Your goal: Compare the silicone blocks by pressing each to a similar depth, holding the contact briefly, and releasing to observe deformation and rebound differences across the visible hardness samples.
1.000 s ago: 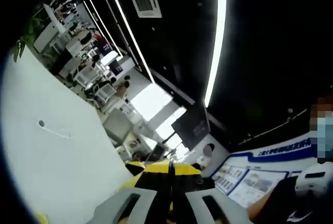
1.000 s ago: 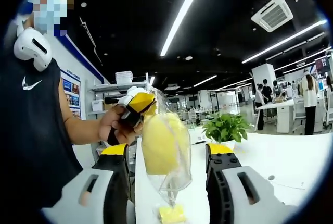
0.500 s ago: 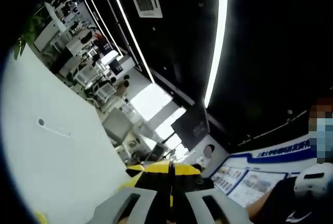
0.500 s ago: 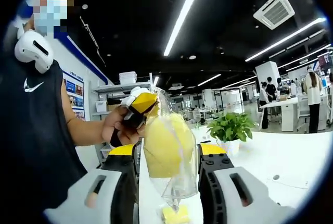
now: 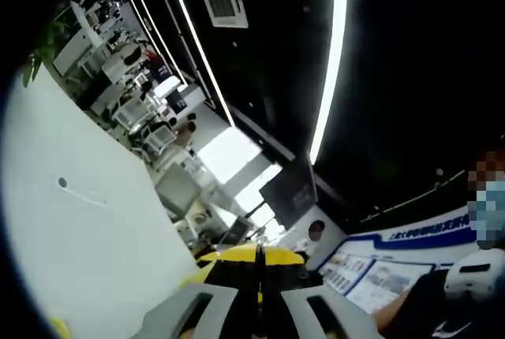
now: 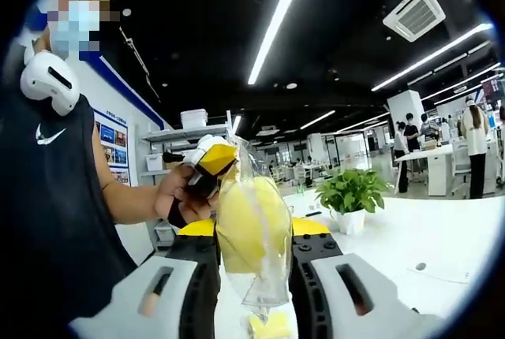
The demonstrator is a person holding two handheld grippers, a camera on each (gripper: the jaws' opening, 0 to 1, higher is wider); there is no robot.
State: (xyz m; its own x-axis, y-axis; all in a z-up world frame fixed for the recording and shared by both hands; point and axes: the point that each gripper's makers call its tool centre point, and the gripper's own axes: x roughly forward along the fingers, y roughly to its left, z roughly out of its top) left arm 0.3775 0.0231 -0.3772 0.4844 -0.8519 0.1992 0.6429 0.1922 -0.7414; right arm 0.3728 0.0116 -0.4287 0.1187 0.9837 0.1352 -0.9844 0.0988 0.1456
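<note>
A yellow silicone block hangs inside a clear plastic bag. In the right gripper view a hand holds my left gripper, whose yellow-tipped jaws are shut on the bag's top edge. My right gripper has its jaws pressed against both sides of the bagged block. In the left gripper view, my left gripper is shut on a thin strip of the bag and points up toward the ceiling. A second yellow block lies on the white table below the bag.
The person holding the grippers stands at the left. A potted plant sits on the table behind the bag. A shelf stands by the wall, and people stand at desks far right.
My right gripper's jaws have closed in from both sides onto the bagged yellow block. The left gripper keeps its hold on the bag's top and has barely moved.
</note>
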